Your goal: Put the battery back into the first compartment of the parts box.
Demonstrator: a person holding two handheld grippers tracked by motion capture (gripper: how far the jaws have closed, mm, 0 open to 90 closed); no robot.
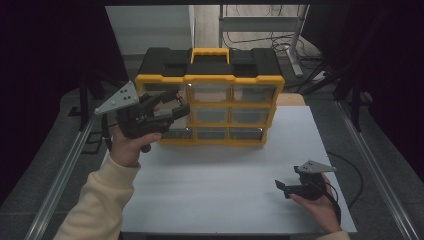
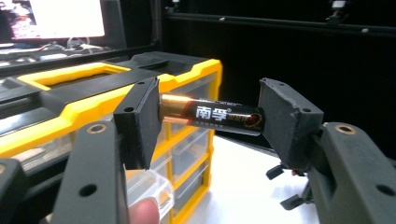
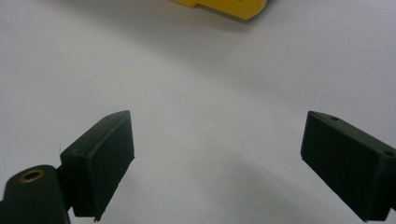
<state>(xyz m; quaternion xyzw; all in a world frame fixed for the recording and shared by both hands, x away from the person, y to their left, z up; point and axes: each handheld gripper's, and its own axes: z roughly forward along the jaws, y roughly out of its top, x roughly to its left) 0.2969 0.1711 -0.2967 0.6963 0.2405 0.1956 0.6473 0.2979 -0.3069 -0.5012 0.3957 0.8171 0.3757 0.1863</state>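
Observation:
A black and gold battery (image 2: 212, 114) is clamped end to end between the jaws of my left gripper (image 2: 210, 116). In the high view that left gripper (image 1: 170, 102) hovers at the left front of the yellow and black drawer organizer (image 1: 210, 95), level with its upper drawers. A clear drawer (image 2: 149, 189) sticks out just below the jaws. My right gripper (image 1: 281, 186) rests low over the white table top (image 1: 220, 180) at the front right, its jaws wide apart with nothing between them. The right gripper (image 3: 215, 163) sees bare white surface and a yellow corner of the organizer (image 3: 229, 7).
The organizer stands at the back middle of the white table top, its handle (image 1: 210, 52) on top. Metal rails (image 1: 65, 170) run along both table sides. Dark curtains and a table leg (image 1: 297, 45) with cables lie behind.

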